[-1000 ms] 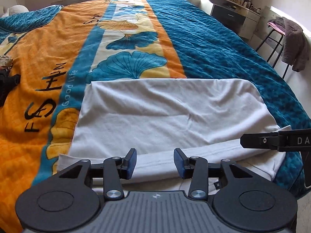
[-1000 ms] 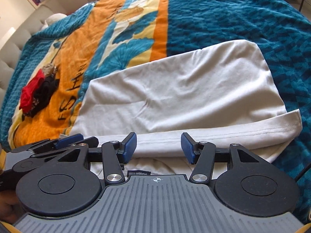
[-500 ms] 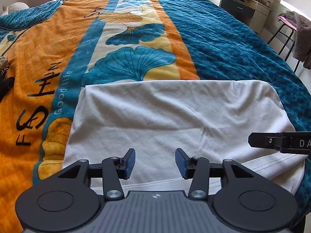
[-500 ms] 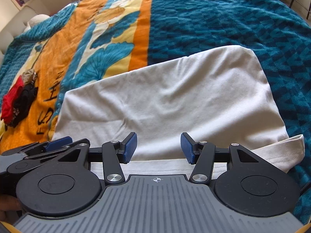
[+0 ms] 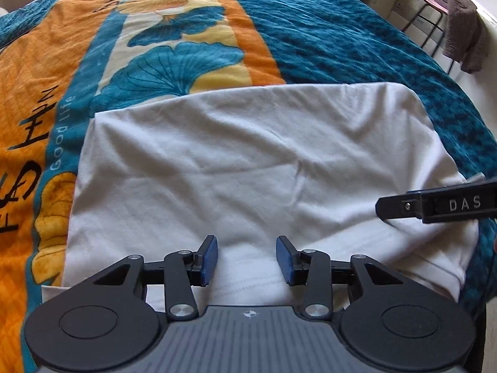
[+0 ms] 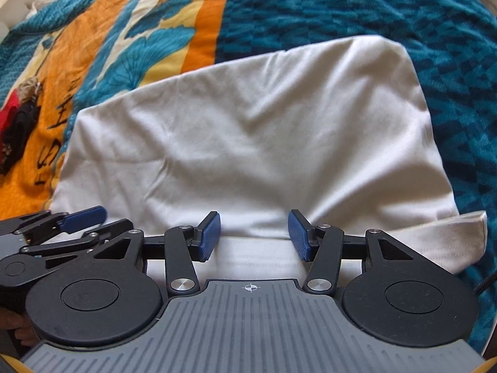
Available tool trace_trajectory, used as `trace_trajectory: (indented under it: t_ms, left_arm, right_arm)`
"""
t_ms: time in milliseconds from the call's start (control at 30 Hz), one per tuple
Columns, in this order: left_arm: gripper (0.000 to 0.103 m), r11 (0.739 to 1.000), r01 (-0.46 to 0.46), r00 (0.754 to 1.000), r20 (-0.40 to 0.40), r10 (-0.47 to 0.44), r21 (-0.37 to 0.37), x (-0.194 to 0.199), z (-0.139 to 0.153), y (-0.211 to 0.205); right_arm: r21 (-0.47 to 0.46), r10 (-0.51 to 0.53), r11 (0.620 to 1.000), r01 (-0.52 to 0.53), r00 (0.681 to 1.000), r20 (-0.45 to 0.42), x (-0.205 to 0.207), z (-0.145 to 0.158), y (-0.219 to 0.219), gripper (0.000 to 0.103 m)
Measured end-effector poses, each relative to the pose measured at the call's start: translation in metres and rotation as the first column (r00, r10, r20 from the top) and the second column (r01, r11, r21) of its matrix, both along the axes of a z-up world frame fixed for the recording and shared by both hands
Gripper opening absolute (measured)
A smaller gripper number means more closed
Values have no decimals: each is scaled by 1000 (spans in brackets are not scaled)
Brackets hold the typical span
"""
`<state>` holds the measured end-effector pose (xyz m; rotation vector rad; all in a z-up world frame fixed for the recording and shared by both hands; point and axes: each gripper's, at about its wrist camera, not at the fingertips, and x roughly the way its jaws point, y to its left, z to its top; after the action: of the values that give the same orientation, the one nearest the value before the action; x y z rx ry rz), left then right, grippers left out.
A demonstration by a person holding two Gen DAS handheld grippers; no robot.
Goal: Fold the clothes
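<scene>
Closer shirt (image 5: 248,161); tools (image 5: 247,259) agape, empty.

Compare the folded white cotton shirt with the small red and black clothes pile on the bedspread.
The folded white cotton shirt is one plain colour; the red and black clothes pile is mixed. The shirt lies flat with straight edges, directly before both open grippers; the pile is bunched, far off to the left. The shirt looks much larger. Both rest on the orange and teal bedspread.

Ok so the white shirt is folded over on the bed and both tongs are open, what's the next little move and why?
Probably lower both tongs, left and right, onto the near edge of the white shirt and close. Both hover open just above that edge, gripping nothing, and a strip of the lower layer pokes out at the right, so the fold looks unfinished.
</scene>
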<state>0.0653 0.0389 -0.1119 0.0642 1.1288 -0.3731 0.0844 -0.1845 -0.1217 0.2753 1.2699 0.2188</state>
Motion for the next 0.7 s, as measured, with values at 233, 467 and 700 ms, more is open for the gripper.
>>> trace_trajectory:
  t_ms: [233,467,700]
  left_arm:
    - [38,954,197,980,85,-183,-226,-80,52,42]
    - [43,982,-27,978,199,65,-186,-28,47,36]
    - [23,986,9,997,-72,-21,-168,-6,1,30]
  right_arm:
    - [358,149,928,-105,984,-98,-58,40,-46,51]
    - [259,-60,965,39,996,70,-33,48,-59,51]
    - [321,-3,946,39,993,-114,-3,-10,-27,43]
